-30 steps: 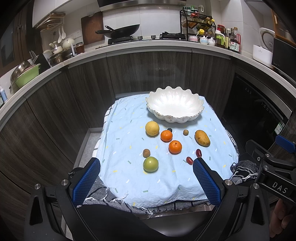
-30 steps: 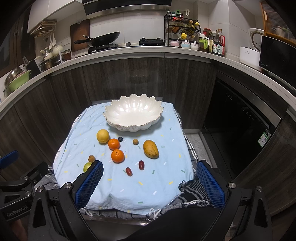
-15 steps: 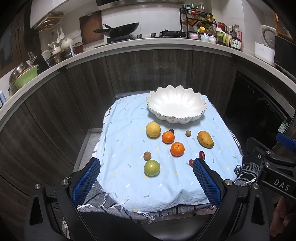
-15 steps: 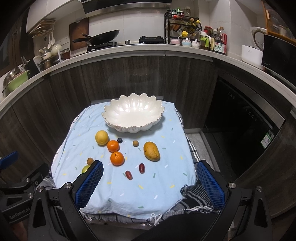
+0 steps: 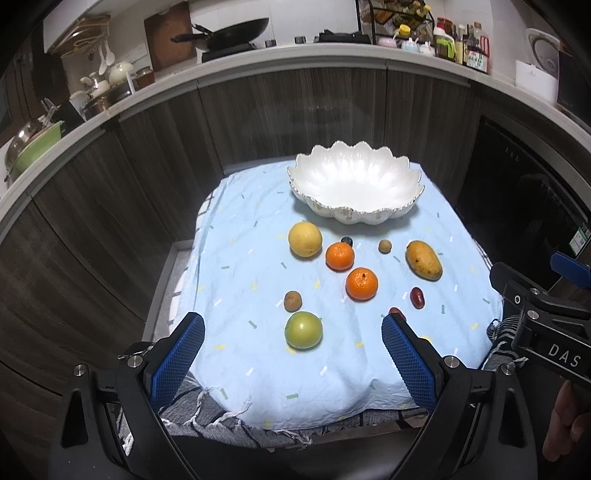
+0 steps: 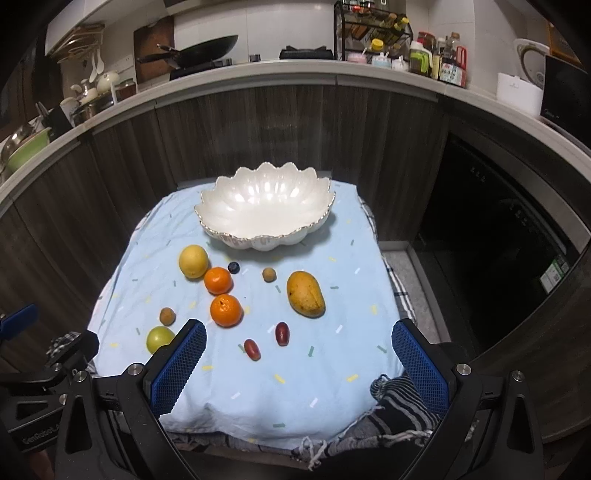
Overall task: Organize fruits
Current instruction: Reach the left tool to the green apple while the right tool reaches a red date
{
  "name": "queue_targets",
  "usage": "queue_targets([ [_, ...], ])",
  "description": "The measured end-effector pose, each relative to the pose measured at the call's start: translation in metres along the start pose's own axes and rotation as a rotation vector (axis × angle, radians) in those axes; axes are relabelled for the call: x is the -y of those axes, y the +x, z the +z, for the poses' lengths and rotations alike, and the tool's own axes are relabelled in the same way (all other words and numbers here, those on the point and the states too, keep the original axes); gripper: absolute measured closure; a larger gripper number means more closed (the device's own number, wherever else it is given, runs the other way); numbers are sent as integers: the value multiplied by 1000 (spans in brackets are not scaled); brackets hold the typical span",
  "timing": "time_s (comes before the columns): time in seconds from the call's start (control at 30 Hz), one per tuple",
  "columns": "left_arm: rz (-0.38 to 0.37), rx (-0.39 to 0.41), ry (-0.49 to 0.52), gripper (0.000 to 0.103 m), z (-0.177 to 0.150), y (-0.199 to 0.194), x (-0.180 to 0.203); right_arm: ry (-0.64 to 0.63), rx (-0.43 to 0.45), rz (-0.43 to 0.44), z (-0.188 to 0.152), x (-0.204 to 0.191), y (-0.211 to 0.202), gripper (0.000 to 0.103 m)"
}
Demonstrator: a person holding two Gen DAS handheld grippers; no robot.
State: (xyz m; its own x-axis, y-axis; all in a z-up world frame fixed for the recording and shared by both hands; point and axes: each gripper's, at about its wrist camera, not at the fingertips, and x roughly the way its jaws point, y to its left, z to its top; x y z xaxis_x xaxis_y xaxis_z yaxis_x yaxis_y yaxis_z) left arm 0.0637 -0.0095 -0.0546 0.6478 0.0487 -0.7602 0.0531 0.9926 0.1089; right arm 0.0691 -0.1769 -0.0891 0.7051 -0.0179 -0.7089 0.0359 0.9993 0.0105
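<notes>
A white scalloped bowl (image 5: 354, 184) (image 6: 266, 206) stands empty at the far side of a small table under a light blue cloth (image 5: 240, 354) (image 6: 332, 369). In front of it lie a yellow citrus (image 5: 304, 239), two oranges (image 5: 340, 256) (image 5: 361, 283), a mango (image 5: 423, 259) (image 6: 305, 293), a green apple (image 5: 303, 329) (image 6: 159, 338), two small brown fruits, a dark berry (image 6: 233, 267) and two red dates (image 6: 282, 333) (image 6: 252, 349). My left gripper (image 5: 291, 349) is open above the near edge, the apple between its fingers' line. My right gripper (image 6: 299, 354) is open near the dates, holding nothing.
Dark wood cabinets curve around behind the table, with a counter carrying a wok (image 5: 225, 31), pots and a rack of bottles (image 6: 436, 62). A dark oven front (image 6: 498, 221) is at the right. A striped cloth (image 6: 402, 402) hangs out under the blue one.
Both grippers have moved forward and lower toward the table, so the fruits and bowl look larger. Nothing on the cloth has shifted, and both grippers stay open.
</notes>
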Motion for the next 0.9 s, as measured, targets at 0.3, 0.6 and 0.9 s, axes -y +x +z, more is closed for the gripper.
queue_targets([
  [0.3,-11,-71,12,14,0,48,2,-15,-66,14,-3,-5,48,1],
  [0.6,-8,-133,-1,20,-9,94,-6,-58,-122,29,-14,-20,90,4],
  [0.9,-15,-163,-7,22,-15,127,-7,-68,-170,30,-21,-25,128,22],
])
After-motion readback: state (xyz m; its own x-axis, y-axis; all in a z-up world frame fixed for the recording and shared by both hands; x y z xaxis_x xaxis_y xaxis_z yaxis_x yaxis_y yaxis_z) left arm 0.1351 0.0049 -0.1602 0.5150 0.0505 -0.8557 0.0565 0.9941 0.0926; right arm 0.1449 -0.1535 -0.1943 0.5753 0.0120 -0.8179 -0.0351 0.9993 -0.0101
